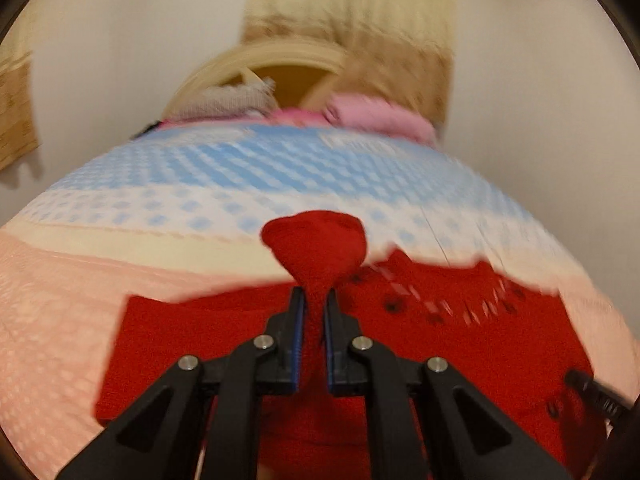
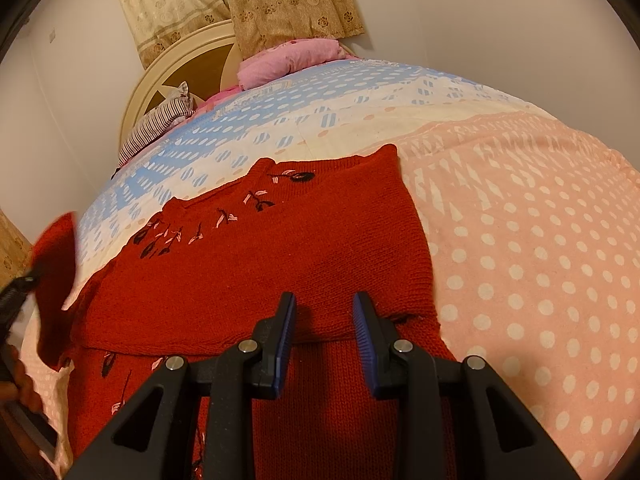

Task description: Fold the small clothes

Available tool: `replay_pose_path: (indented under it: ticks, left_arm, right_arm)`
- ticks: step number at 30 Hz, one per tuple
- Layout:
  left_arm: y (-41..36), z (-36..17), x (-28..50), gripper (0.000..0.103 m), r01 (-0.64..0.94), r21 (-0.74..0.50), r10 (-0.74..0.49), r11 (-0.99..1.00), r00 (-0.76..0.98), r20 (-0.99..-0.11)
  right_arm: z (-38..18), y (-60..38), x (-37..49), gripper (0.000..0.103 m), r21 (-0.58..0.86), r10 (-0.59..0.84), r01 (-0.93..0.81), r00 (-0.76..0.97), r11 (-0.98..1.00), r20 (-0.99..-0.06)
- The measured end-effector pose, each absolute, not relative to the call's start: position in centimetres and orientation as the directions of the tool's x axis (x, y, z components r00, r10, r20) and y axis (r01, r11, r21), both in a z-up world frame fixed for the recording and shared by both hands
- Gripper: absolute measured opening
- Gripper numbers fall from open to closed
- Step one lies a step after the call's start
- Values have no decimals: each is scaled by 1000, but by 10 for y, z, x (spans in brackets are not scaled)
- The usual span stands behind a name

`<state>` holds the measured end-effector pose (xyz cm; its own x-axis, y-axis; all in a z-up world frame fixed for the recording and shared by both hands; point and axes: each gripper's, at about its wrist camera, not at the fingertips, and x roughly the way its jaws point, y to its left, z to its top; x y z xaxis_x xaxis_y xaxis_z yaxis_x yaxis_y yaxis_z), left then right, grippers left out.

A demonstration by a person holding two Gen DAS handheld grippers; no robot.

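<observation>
A small red knitted sweater [image 2: 280,248] with black and pink embroidery lies on the bed, partly folded. In the blurred left wrist view my left gripper [image 1: 316,300] is shut on a bunched red sleeve [image 1: 316,240] of the sweater and holds it lifted above the sweater body [image 1: 200,340]. That lifted sleeve [image 2: 56,272] shows at the left edge of the right wrist view. My right gripper [image 2: 324,304] is open, low over the sweater's near folded edge, with nothing between its jaws.
The bed cover [image 2: 540,240] is pink with white dots nearby and blue and white further off [image 2: 280,120]. A pink pillow [image 2: 288,60], a striped cloth [image 2: 160,120], a cream headboard [image 2: 160,76] and curtains [image 2: 260,0] stand at the far end.
</observation>
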<state>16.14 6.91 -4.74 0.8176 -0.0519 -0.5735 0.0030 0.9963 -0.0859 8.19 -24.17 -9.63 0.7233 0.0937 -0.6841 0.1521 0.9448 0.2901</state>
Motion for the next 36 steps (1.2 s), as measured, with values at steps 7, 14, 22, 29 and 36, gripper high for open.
replay_pose_path:
  ticks: [7, 14, 22, 29, 36]
  left_arm:
    - [52, -70, 177, 9, 29, -52, -57, 998, 732, -679]
    - [69, -80, 167, 36, 28, -209, -172, 978, 678, -715]
    - [101, -83, 120, 68, -68, -235, -118, 970, 713, -692]
    - [119, -92, 95, 68, -136, -329, -129, 934, 733, -668]
    - [116, -101, 96, 68, -138, -344, -151, 929, 707, -691]
  right_arm:
    - [-96, -241, 82, 31, 286, 90, 155, 721, 946, -687]
    - [-64, -213, 85, 66, 332, 188, 44, 749, 942, -635]
    - [-47, -146, 123, 75, 516, 473, -149, 661, 843, -582]
    - [-77, -105, 148, 75, 637, 600, -137, 529, 759, -601]
    - [-92, -74, 170, 74, 492, 509, -181, 507, 852, -696]
